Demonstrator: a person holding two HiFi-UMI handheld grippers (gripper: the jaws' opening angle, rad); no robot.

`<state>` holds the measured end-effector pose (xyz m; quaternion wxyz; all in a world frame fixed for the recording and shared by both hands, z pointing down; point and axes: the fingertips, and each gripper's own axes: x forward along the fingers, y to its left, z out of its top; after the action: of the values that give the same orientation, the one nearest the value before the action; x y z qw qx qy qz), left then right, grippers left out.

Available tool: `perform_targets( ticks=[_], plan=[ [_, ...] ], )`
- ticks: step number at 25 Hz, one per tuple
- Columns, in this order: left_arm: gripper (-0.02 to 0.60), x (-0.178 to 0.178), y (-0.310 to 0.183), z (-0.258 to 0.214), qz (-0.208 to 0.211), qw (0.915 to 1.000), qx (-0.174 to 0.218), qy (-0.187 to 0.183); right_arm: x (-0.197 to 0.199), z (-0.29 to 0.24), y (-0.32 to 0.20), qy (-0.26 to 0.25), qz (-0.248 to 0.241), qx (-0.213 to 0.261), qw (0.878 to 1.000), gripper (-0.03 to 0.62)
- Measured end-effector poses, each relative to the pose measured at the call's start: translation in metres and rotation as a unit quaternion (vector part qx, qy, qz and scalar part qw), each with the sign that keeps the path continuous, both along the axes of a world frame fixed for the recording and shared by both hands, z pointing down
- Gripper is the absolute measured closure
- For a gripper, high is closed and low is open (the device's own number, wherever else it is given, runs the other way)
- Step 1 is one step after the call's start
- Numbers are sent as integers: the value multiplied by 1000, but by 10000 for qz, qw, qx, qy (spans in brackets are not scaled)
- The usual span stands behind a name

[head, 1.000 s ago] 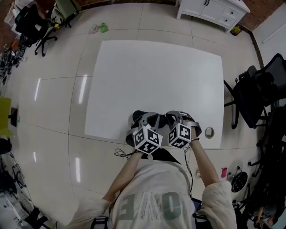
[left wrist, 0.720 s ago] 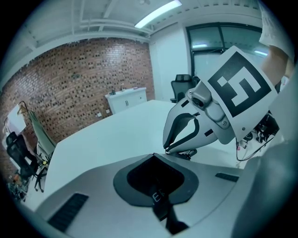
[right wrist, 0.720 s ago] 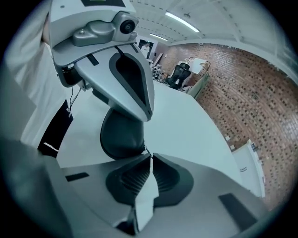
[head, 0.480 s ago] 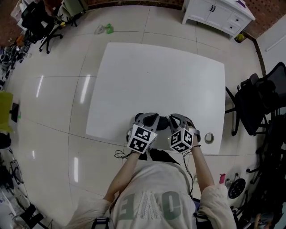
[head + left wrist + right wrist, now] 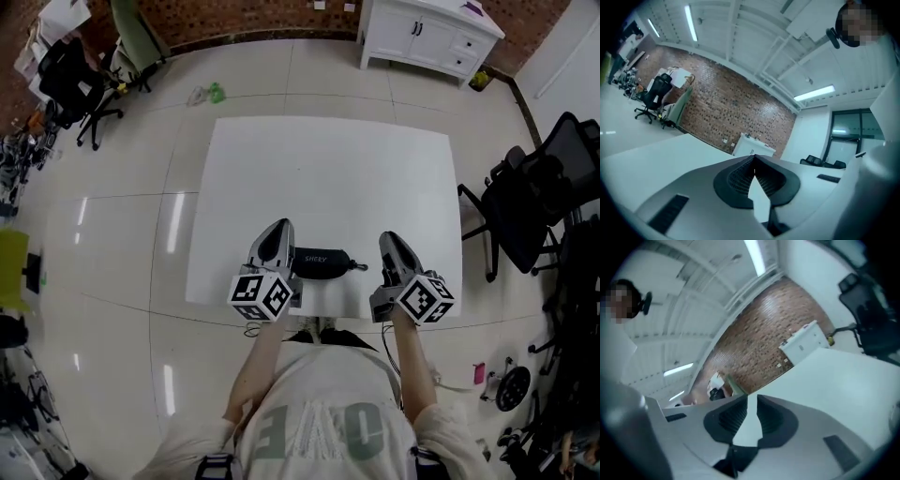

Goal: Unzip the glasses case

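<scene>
The black glasses case [image 5: 321,262] lies flat on the white table [image 5: 328,169] near its front edge, with a small zip pull [image 5: 357,267] at its right end. My left gripper [image 5: 278,230] is just left of the case and my right gripper [image 5: 389,240] is a little to its right; neither touches it. In the left gripper view the jaws of the left gripper [image 5: 753,159] meet at their tips with nothing between them. In the right gripper view the right gripper [image 5: 752,399] shows a narrow gap, also empty. Neither gripper view shows the case.
A black office chair [image 5: 534,202] stands right of the table and a white cabinet [image 5: 427,37] stands beyond it. More chairs [image 5: 70,66] and a green item [image 5: 214,92] are on the floor at the far left. The person's torso is at the table's front edge.
Both grippers were together over the case at the table's front edge. They have since let go of it and moved apart, left and right. The case now lies uncovered between them.
</scene>
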<state>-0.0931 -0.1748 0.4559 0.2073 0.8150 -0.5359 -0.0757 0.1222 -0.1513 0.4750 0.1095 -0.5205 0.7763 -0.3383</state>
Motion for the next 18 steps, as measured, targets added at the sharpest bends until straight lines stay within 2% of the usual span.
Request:
perform_targets(
  ticks=[1,2,4,9,14,18],
  plan=[
    [577,-5,2,-3,-56,9999,92,-22,5,-3,2,-125,310,10,9994,534],
    [577,-8,5,-5,-58,9998,154,-70,7,-4,5,3,541,37,9985,534],
    [577,-12,10,-8,21,9997,221,-120,5,-10,14,453,772,138,9959,594],
    [577,-16,27,-16,345,9984,392,-211,-16,-29,37,1156,773,385,9895,594],
    [577,-23,64,-38,450,9966,694,-53,-26,-58,78,1400,832,747,9838,594],
    [577,-35,119,-54,447,9933,1034,-268,-30,-73,139,1599,847,1022,9782,594]
  ],
)
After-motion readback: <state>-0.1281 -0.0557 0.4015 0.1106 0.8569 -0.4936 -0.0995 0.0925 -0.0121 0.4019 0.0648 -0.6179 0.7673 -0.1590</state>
